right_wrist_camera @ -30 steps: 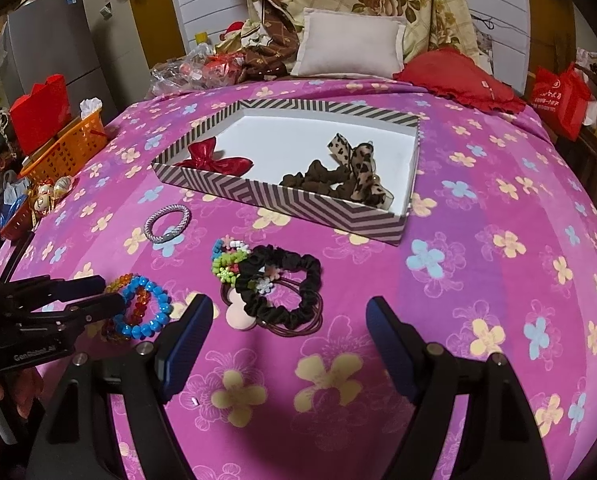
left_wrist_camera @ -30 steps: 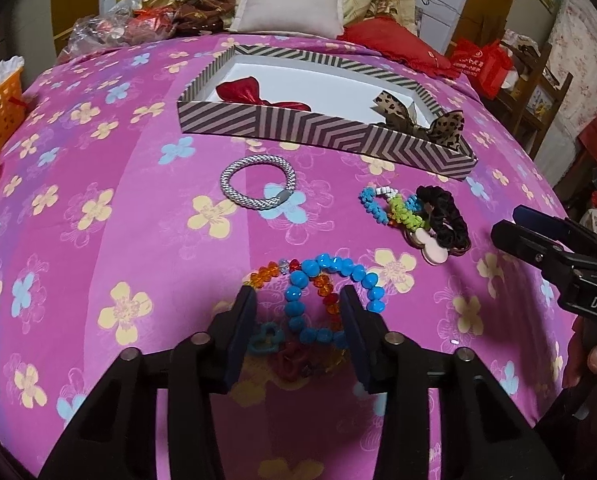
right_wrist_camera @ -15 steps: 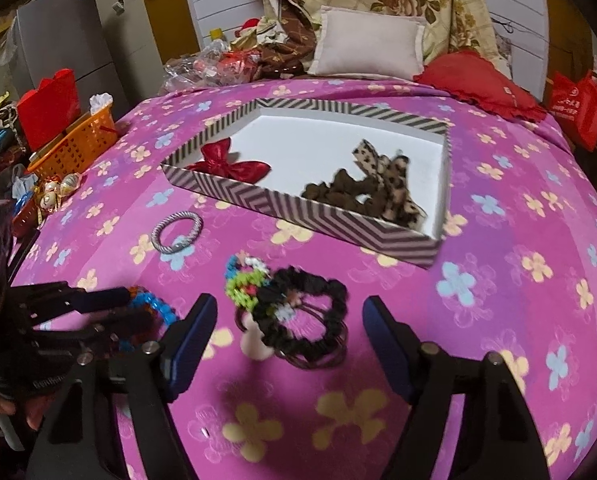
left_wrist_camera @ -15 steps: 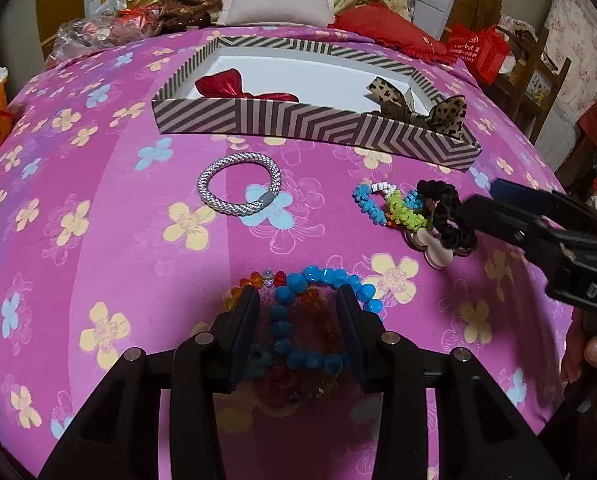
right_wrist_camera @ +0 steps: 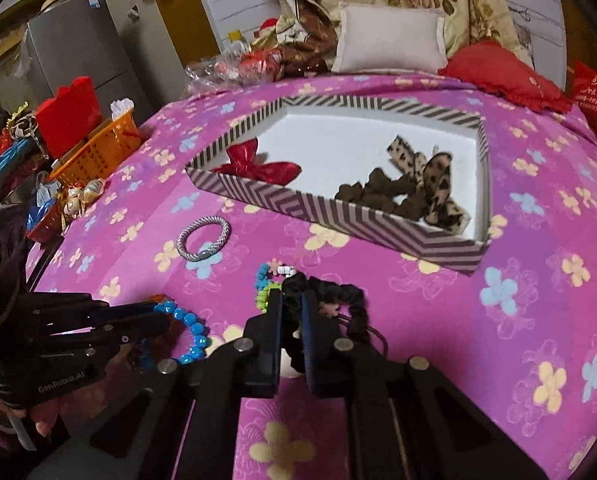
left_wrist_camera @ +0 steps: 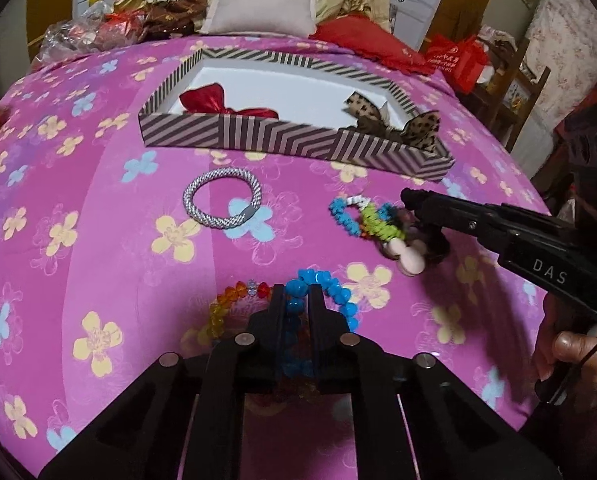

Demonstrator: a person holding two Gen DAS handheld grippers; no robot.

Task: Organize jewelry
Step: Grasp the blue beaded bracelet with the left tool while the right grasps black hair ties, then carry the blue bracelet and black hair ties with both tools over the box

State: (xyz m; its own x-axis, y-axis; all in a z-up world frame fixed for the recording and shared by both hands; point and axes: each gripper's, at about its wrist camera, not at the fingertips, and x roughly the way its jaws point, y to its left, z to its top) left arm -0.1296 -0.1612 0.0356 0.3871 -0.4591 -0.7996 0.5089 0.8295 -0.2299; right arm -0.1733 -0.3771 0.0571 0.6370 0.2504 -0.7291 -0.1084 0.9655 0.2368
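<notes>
- Both of our hand-held grippers, apart half a second ago, are now drawn together on their targets: this is the grasp step.
- Our left hand-held gripper (left_wrist_camera: 297,294) is clamped on the blue bead bracelet (left_wrist_camera: 340,298), near the front of the bed (left_wrist_camera: 98,184), with an orange bead bracelet (left_wrist_camera: 234,294) tangled just beside it; we cannot tell whether that one is caught too.
- Our right hand-held gripper (right_wrist_camera: 290,300) is pinched on the black scrunchie (right_wrist_camera: 338,292), which lies to the right of the blue beads, touching a small cluster of green and blue bead pieces (right_wrist_camera: 263,286).
- The striped box (left_wrist_camera: 258,138) sits farther back, already holding a red bow (left_wrist_camera: 218,100) and a leopard bow (left_wrist_camera: 414,126).
- The silver bracelet (left_wrist_camera: 222,202) lies untouched between the box and our left gripper.
- We judge the lift and carry to the box comes next; the clinging neighbours may drag along.
</notes>
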